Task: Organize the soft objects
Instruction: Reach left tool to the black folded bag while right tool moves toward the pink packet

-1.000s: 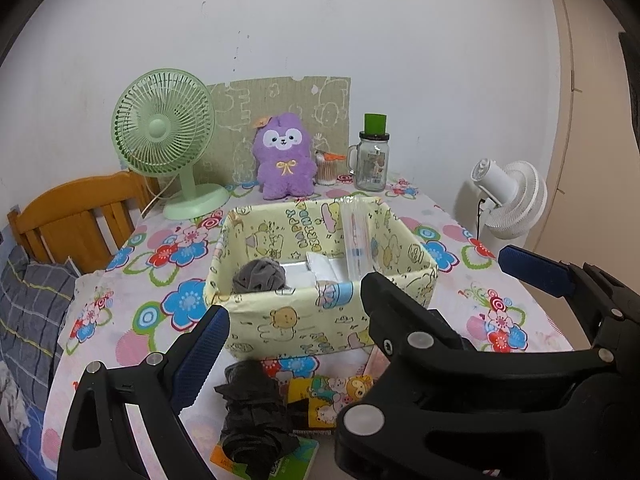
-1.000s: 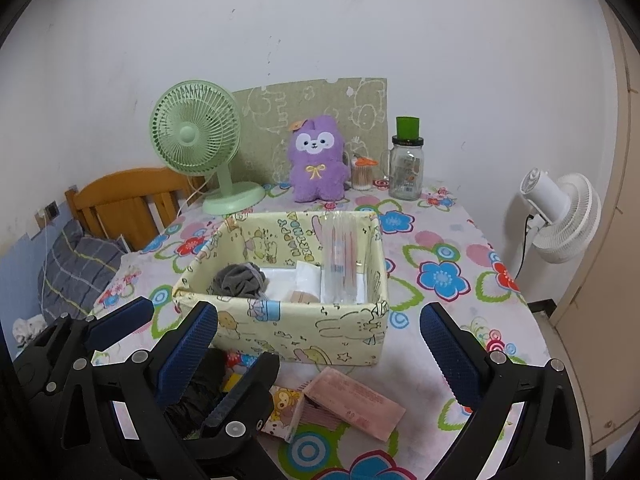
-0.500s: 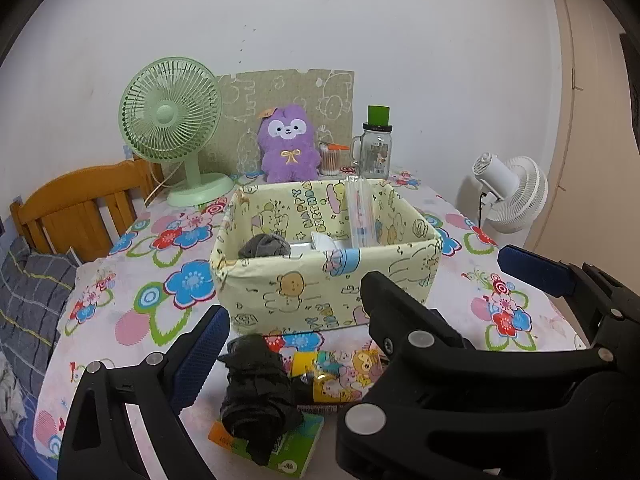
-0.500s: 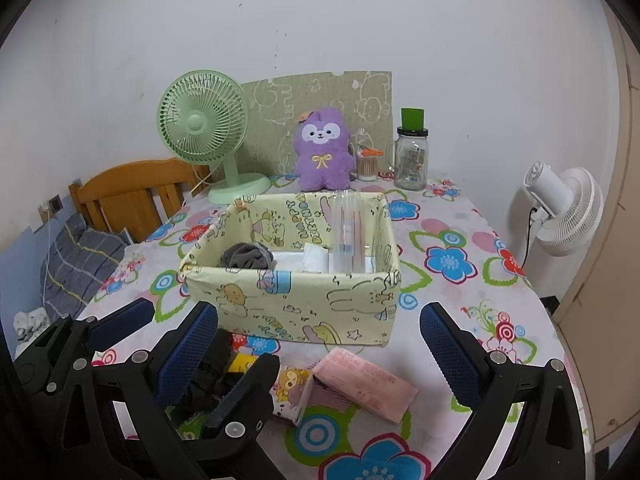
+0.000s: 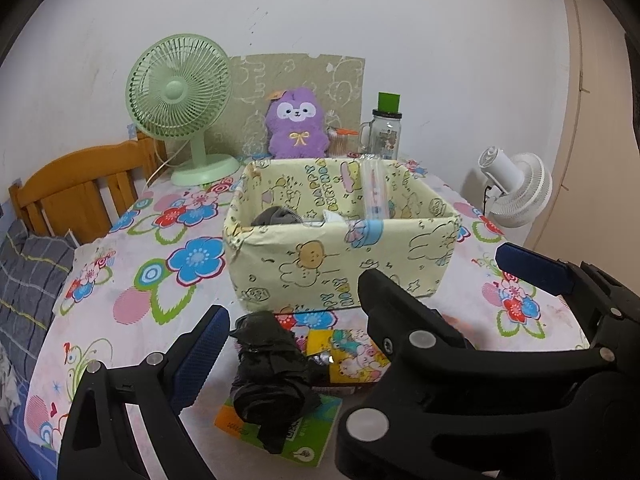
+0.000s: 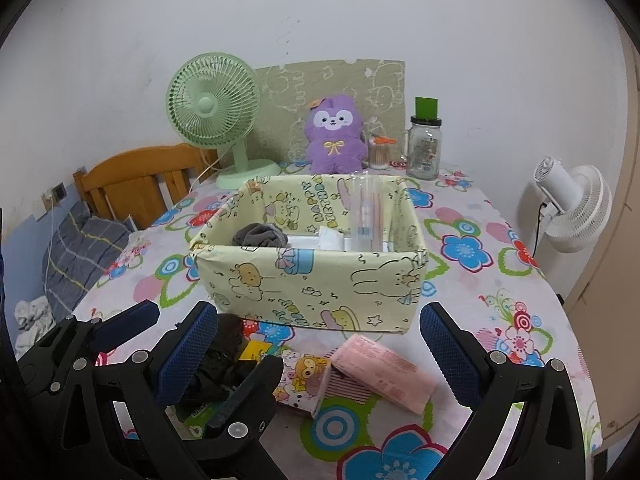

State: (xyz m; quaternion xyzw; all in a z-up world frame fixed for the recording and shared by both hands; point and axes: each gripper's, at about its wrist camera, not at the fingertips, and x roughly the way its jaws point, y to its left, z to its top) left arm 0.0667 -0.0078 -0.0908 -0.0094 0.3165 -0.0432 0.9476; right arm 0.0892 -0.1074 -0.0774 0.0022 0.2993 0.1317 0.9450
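Observation:
A crumpled black soft item (image 5: 268, 372) lies on a green packet (image 5: 296, 436) at the table's front edge, in front of the yellow cartoon box (image 5: 340, 272). Inside the box are a grey sock (image 5: 276, 216) and white folded pieces (image 6: 316, 240). A cartoon tissue pack (image 6: 300, 372) and a pink pack (image 6: 384, 372) lie beside the black item. My left gripper (image 5: 320, 328) is open above the black item. My right gripper (image 6: 318, 332) is open over the two packs. The right gripper's left finger (image 5: 400, 320) hides my left gripper's right finger.
A purple plush (image 5: 296, 124), green fan (image 5: 180, 92), glass jar (image 5: 386, 132) and cotton-swab pot stand at the back by the wall. A clear divider (image 5: 374, 192) stands in the box. A wooden chair (image 5: 80, 192) is left, a white fan (image 5: 516, 188) right.
Both grippers have dropped lower toward the table's front, so the box is seen more from the side. Both stay open and nothing has been picked up.

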